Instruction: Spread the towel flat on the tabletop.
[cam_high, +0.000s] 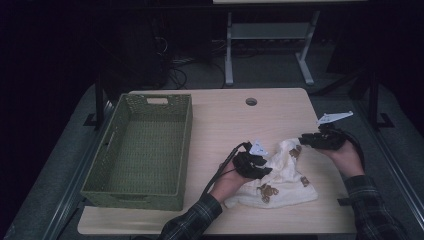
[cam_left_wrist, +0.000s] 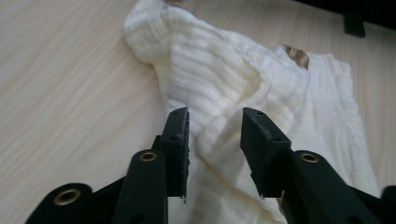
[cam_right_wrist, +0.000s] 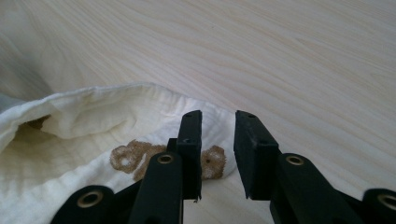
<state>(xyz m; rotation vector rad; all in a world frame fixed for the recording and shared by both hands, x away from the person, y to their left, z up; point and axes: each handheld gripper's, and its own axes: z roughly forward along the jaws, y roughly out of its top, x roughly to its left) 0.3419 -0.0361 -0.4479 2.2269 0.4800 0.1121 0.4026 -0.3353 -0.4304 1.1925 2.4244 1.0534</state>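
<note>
Cloth (cam_high: 282, 180), cream with brown bear prints, lies crumpled on the table (cam_high: 225, 120) in the high view, toward five o'clock of the tabletop and well apart from the green basket (cam_high: 142, 150) at nine o'clock. The left gripper (cam_high: 260, 167) sits on the cloth's nine o'clock edge with its cable trailing back along the wrist, and the right gripper (cam_high: 307, 140) is at the cloth's one o'clock corner, its grey plate tilted up above it; the dim light makes it hard to judge from here how wide either pair of jaws stands. In the left gripper view, the left gripper (cam_left_wrist: 215, 140) has its jaws apart with a raised fold of the ribbed cloth (cam_left_wrist: 224, 88) lying between them; the pads do not seem to press on it, and bare table (cam_left_wrist: 70, 93) runs off toward nine o'clock. In the right gripper view, the right gripper (cam_right_wrist: 217, 144) also has its jaws parted, with only a narrow gap, nothing clamped in it; the cloth (cam_right_wrist: 93, 140) and one brown bear print lie under and at nine o'clock of the left-hand jaw, its rounded corner ending about at the gap, while pale wood of the table (cam_right_wrist: 280, 60) stretches away toward twelve and three o'clock.
</note>
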